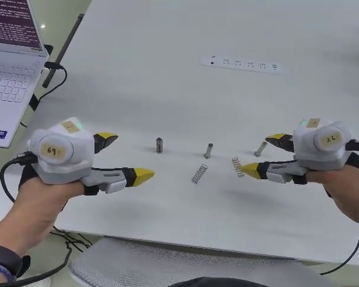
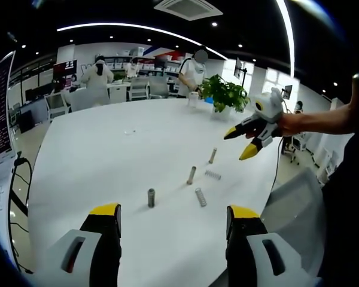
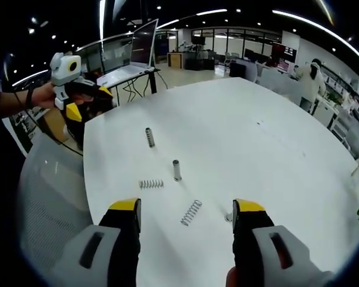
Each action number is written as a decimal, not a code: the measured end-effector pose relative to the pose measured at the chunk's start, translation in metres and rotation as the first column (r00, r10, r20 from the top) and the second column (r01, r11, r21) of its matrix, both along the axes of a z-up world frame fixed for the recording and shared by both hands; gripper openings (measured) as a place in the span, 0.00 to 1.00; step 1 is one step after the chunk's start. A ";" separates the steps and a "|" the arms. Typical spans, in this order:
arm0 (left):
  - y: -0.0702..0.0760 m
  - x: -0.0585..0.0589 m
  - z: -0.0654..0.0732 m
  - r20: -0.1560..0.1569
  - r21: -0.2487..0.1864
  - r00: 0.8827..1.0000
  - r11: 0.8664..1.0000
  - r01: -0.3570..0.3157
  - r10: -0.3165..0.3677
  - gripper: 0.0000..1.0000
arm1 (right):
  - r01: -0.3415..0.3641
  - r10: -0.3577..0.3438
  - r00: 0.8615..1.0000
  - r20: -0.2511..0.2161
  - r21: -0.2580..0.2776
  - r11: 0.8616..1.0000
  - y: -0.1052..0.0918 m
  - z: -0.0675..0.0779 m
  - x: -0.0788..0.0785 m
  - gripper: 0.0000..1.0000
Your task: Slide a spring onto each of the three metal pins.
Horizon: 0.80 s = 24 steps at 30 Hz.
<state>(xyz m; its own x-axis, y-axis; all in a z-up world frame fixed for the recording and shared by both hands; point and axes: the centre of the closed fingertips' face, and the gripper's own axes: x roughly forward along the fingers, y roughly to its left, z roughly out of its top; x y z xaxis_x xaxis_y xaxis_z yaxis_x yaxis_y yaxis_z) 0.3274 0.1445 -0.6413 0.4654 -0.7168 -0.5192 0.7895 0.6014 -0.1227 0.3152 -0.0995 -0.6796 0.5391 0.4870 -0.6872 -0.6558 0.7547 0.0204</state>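
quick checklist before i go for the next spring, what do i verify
1. Right gripper open and holding nothing: ok.
2. Left gripper open and holding nothing: ok.
3. Near spring and middle spring lying loose on the table, nothing on top of them: ok.
4. Middle pin and right pin bare, ready for a spring: ok.
5. Left pin already wearing a spring: it looks coiled, probably ok.
6. Right pin clear of the right gripper's jaws: it sits close to one jaw; whether they touch, cannot tell.
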 end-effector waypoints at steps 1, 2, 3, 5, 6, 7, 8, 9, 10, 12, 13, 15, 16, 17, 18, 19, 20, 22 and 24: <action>0.000 0.000 0.000 0.001 0.000 1.000 1.000 0.000 0.000 0.68 | 0.007 -0.007 1.000 0.002 0.002 1.000 -0.002 0.002 -0.002 0.61; 0.000 0.000 0.001 0.001 0.000 1.000 1.000 0.000 0.000 0.68 | 0.011 -0.011 1.000 0.003 0.004 1.000 -0.003 0.003 -0.003 0.62; -0.001 0.000 0.001 0.002 -0.001 1.000 1.000 0.000 0.000 0.68 | 0.014 -0.014 1.000 0.003 0.007 1.000 -0.005 0.004 -0.005 0.62; -0.001 0.000 0.001 0.003 0.001 1.000 1.000 0.002 -0.002 0.68 | 0.023 -0.023 1.000 0.008 0.010 1.000 -0.007 0.006 -0.008 0.63; -0.002 0.000 0.002 0.003 0.001 1.000 1.000 0.003 -0.003 0.68 | 0.029 -0.029 1.000 0.010 0.016 0.999 -0.008 0.007 -0.009 0.63; -0.002 0.000 0.002 0.004 0.001 1.000 1.000 0.003 -0.004 0.68 | 0.036 -0.036 0.999 0.011 0.023 0.999 -0.010 0.009 -0.011 0.64; -0.003 0.000 0.002 0.005 0.001 1.000 1.000 0.004 -0.004 0.68 | 0.041 -0.041 0.999 0.012 0.027 0.999 -0.010 0.009 -0.013 0.64; -0.003 0.001 0.003 0.005 0.002 1.000 1.000 0.004 -0.004 0.68 | 0.045 -0.046 0.999 0.013 0.031 0.998 -0.011 0.010 -0.014 0.64; -0.003 0.001 0.003 0.005 0.002 1.000 1.000 0.005 -0.005 0.68 | 0.049 -0.050 0.999 0.013 0.036 0.998 -0.012 0.010 -0.015 0.65; -0.004 0.001 0.004 0.006 0.000 1.000 1.000 0.005 -0.005 0.68 | 0.077 -0.078 0.997 0.015 0.056 0.995 -0.015 0.012 -0.018 0.65; -0.005 0.001 0.004 0.007 0.001 1.000 1.000 0.006 -0.006 0.68 | 0.086 -0.087 0.996 0.016 0.067 0.994 -0.015 0.013 -0.019 0.65; -0.006 0.000 0.004 0.007 0.002 1.000 1.000 0.008 -0.008 0.68 | 0.104 -0.106 0.994 0.018 0.086 0.991 -0.017 0.015 -0.022 0.66; -0.006 0.000 0.004 0.006 0.003 1.000 1.000 0.009 -0.009 0.68 | 0.114 -0.116 0.993 0.016 0.093 0.989 -0.018 0.015 -0.024 0.66; -0.006 0.000 0.004 0.005 0.003 1.000 1.000 0.010 -0.010 0.68 | 0.120 -0.122 0.992 0.016 0.097 0.988 -0.019 0.015 -0.026 0.66; -0.006 -0.001 0.004 0.005 0.003 1.000 1.000 0.011 -0.011 0.68 | 0.125 -0.128 0.992 0.016 0.100 0.987 -0.020 0.014 -0.027 0.67; -0.007 -0.001 0.004 0.005 0.004 1.000 1.000 0.012 -0.012 0.68 | 0.130 -0.133 0.991 0.016 0.104 0.986 -0.021 0.014 -0.029 0.67; -0.007 -0.002 0.003 0.004 0.005 1.000 1.000 0.013 -0.013 0.68 | 0.140 -0.143 0.990 0.014 0.110 0.984 -0.022 0.013 -0.031 0.67; -0.007 -0.002 0.003 0.002 0.005 1.000 1.000 0.013 -0.013 0.69 | 0.153 -0.156 0.988 0.012 0.122 0.981 -0.024 0.013 -0.035 0.68; -0.007 -0.002 0.003 0.003 0.007 1.000 1.000 0.014 -0.014 0.69 | 0.161 -0.164 0.986 0.011 0.128 0.979 -0.026 0.012 -0.039 0.68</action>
